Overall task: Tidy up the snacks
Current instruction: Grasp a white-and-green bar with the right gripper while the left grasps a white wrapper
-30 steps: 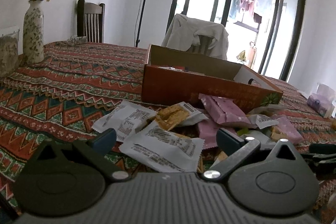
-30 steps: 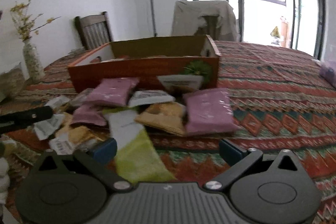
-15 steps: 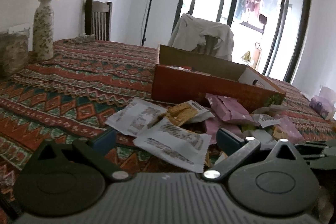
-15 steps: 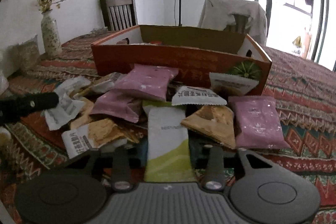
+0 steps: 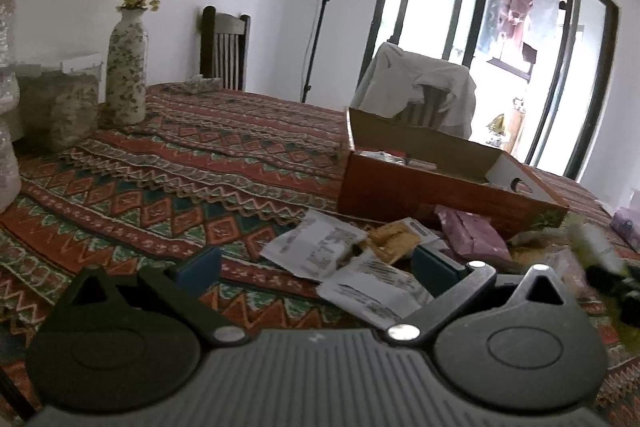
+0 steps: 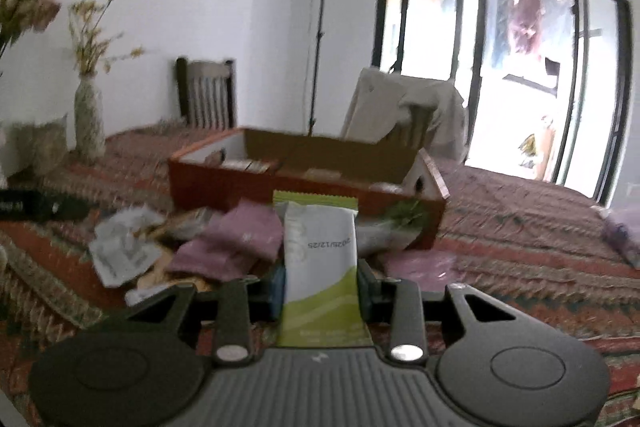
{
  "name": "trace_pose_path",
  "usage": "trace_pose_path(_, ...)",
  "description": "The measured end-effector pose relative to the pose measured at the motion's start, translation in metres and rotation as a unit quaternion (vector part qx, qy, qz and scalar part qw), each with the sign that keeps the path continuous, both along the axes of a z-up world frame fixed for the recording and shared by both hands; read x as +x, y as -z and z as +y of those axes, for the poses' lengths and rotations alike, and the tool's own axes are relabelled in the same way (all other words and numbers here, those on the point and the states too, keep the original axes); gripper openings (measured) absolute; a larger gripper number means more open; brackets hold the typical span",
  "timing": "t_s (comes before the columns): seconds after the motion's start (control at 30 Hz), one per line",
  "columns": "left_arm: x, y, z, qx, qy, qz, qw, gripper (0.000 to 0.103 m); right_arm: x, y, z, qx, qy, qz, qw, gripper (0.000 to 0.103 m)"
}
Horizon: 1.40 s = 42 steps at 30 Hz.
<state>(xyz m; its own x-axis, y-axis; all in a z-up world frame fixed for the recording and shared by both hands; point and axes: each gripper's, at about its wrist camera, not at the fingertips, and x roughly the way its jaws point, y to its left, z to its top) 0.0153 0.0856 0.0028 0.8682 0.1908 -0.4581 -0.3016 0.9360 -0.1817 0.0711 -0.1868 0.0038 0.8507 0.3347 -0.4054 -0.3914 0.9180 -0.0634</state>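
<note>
My right gripper [image 6: 322, 279] is shut on a white and green snack packet [image 6: 320, 247], held off the table and pointing toward the orange cardboard box [image 6: 304, 189]. Pink packets [image 6: 236, 247] and white ones lie heaped in front of the box. In the left wrist view my left gripper [image 5: 316, 263] stands wide open, low over the patterned tablecloth, with white packets [image 5: 316, 247] lying beyond its tips and nothing between its fingers. The same box [image 5: 420, 195] sits past them, with some packets inside. The lifted packet [image 5: 592, 247] shows blurred at the right edge.
A flowered vase [image 5: 126, 71] and a glass jar [image 5: 68, 107] stand at the table's far left. A chair draped with cloth [image 5: 420, 91] is behind the box. A purple tissue pack [image 6: 624, 231] lies at the far right. Bare tablecloth [image 5: 180, 167] stretches left of the box.
My right gripper went from wide open to shut on the white and green packet and lifted it off the table. The left gripper stayed open and drifted a little back and up.
</note>
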Motion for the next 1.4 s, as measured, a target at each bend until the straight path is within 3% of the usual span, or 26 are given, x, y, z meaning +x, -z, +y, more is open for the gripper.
trace_pose_path(0.2, 0.010, 0.001, 0.008, 0.004, -0.011, 0.037, 0.9993, 0.103, 0.004, -0.002, -0.020, 0.017, 0.028, -0.005, 0.999, 0.034)
trace_pose_path(0.43, 0.029, 0.010, 0.009, 0.022, 0.008, 0.082, 0.9963, 0.103, 0.007, 0.000, -0.034, 0.025, 0.047, -0.002, 0.999, 0.034)
trace_pose_path(0.6, 0.038, 0.010, 0.000, 0.004, 0.036, 0.084, 0.9958, 0.103, 0.006, 0.003, -0.037, 0.028, 0.056, -0.001, 0.998, 0.034)
trace_pose_path(0.8, 0.052, 0.015, -0.034, 0.032, 0.083, 0.090, 0.9920, 0.103, 0.006, 0.006, -0.039, 0.033, 0.059, 0.003, 0.998, 0.034)
trace_pose_path(0.9, 0.059, 0.024, -0.040, 0.026, 0.086, 0.098, 0.9911, 0.103, 0.003, 0.007, -0.042, 0.035, 0.059, 0.003, 0.998, 0.034)
trace_pose_path(0.97, 0.059, 0.029, -0.040, 0.014, 0.083, 0.102, 0.9912, 0.090, 0.001, 0.007, -0.045, 0.038, 0.059, 0.003, 0.998, 0.034)
trace_pose_path(1.1, 0.053, 0.030, -0.035, -0.010, 0.081, 0.089, 0.9927, 0.081, -0.002, 0.008, -0.047, 0.043, 0.059, 0.002, 0.997, 0.034)
trace_pose_path(1.13, 0.049, 0.030, -0.033, -0.017, 0.081, 0.083, 0.9931, 0.064, -0.003, 0.008, -0.048, 0.044, 0.058, 0.002, 0.997, 0.034)
trace_pose_path(1.2, 0.046, 0.028, -0.029, -0.026, 0.085, 0.079, 0.9928, 0.051, -0.004, 0.008, -0.048, 0.046, 0.057, 0.002, 0.997, 0.034)
trace_pose_path(1.23, 0.043, 0.027, -0.028, -0.024, 0.085, 0.078, 0.9930, 0.039, -0.005, 0.008, -0.049, 0.047, 0.056, 0.002, 0.997, 0.034)
trace_pose_path(1.33, 0.037, 0.025, -0.029, -0.017, 0.088, 0.075, 0.9931, 0.028, -0.008, 0.009, -0.048, 0.048, 0.054, 0.001, 0.997, 0.034)
trace_pose_path(1.4, 0.034, 0.023, -0.030, -0.013, 0.086, 0.072, 0.9936, 0.028, -0.011, 0.009, -0.050, 0.050, 0.053, 0.000, 0.997, 0.034)
